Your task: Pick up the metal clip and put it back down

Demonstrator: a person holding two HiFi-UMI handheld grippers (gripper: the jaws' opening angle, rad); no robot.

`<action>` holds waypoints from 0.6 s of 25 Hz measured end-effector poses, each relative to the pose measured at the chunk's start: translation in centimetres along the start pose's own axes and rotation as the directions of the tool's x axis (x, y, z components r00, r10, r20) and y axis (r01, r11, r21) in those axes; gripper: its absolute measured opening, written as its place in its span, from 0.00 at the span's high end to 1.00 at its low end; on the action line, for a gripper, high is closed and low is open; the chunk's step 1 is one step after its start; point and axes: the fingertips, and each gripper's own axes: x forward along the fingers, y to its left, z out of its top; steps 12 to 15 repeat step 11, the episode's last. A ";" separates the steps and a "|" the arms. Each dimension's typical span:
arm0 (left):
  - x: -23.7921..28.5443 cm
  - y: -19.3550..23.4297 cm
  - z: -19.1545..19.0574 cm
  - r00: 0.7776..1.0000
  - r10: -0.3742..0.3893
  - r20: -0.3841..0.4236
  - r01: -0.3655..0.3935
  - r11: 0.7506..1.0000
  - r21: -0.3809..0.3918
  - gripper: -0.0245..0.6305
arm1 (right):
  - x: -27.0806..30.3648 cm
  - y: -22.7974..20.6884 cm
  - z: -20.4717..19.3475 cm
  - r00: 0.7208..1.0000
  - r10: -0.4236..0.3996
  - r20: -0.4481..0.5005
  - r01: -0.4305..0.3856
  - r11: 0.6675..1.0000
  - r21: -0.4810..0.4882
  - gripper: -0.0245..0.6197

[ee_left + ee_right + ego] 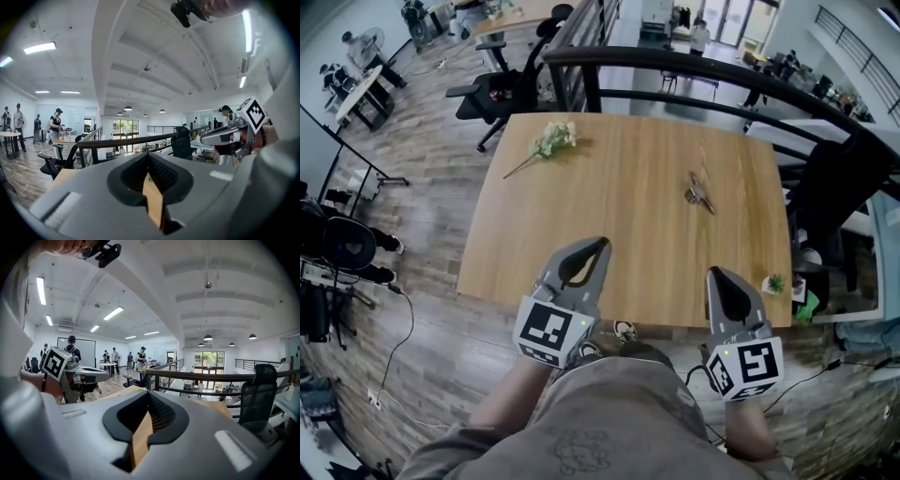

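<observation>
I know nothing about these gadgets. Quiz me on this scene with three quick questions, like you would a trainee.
1. True or false: the metal clip lies on the wooden table, untouched by either gripper.
2. The flower sprig lies at the table's: A. far left; B. near right corner; C. centre.
3. Fill in: the fingers of the right gripper are ____ (open or shut).
Key: 1 true; 2 A; 3 shut.

Table (pixel 628 234): rectangular, light wood top. On it: flower sprig (pixel 551 141), towards far left corner; metal clip (pixel 700 194), right of centre; small potted plant (pixel 774 283), near right corner.
</observation>
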 end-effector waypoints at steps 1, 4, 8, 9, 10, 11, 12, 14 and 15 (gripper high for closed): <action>-0.1 -0.2 0.0 1.000 0.004 0.003 -0.004 1.000 0.000 0.96 | -0.1 0.0 -0.1 1.000 0.003 0.002 -0.003 1.000 0.001 0.95; -0.1 -1.1 0.2 1.000 0.006 0.013 -0.006 1.000 0.002 0.96 | -0.8 -0.3 -0.6 1.000 0.009 0.005 -0.009 1.000 0.001 0.95; -0.4 -1.0 0.5 0.999 0.003 0.032 -0.003 1.000 -0.001 0.96 | -0.6 -0.2 -0.4 1.000 0.015 0.008 -0.015 1.000 -0.002 0.95; -0.4 -0.9 0.5 0.999 0.003 0.034 -0.003 1.000 -0.002 0.96 | -0.5 -0.1 -0.3 1.000 0.014 0.008 -0.014 1.000 -0.004 0.95; -0.5 -0.8 0.5 0.999 0.003 0.035 -0.003 1.000 -0.002 0.96 | -0.4 -0.1 -0.2 1.000 0.013 0.007 -0.013 1.000 -0.007 0.95; -0.6 -0.7 0.5 0.999 0.003 0.035 -0.003 1.000 -0.003 0.96 | -0.3 0.0 -0.2 1.000 0.012 0.007 -0.011 1.000 -0.010 0.95; -0.6 -0.7 0.5 0.999 0.003 0.035 -0.003 1.000 -0.003 0.96 | -0.3 0.0 -0.2 1.000 0.012 0.007 -0.011 1.000 -0.010 0.95; -0.6 -0.7 0.5 0.999 0.003 0.035 -0.003 1.000 -0.003 0.96 | -0.3 0.0 -0.2 1.000 0.012 0.007 -0.011 1.000 -0.010 0.95; -0.6 -0.7 0.5 0.999 0.003 0.035 -0.003 1.000 -0.003 0.96 | -0.3 0.0 -0.2 1.000 0.012 0.007 -0.011 1.000 -0.010 0.95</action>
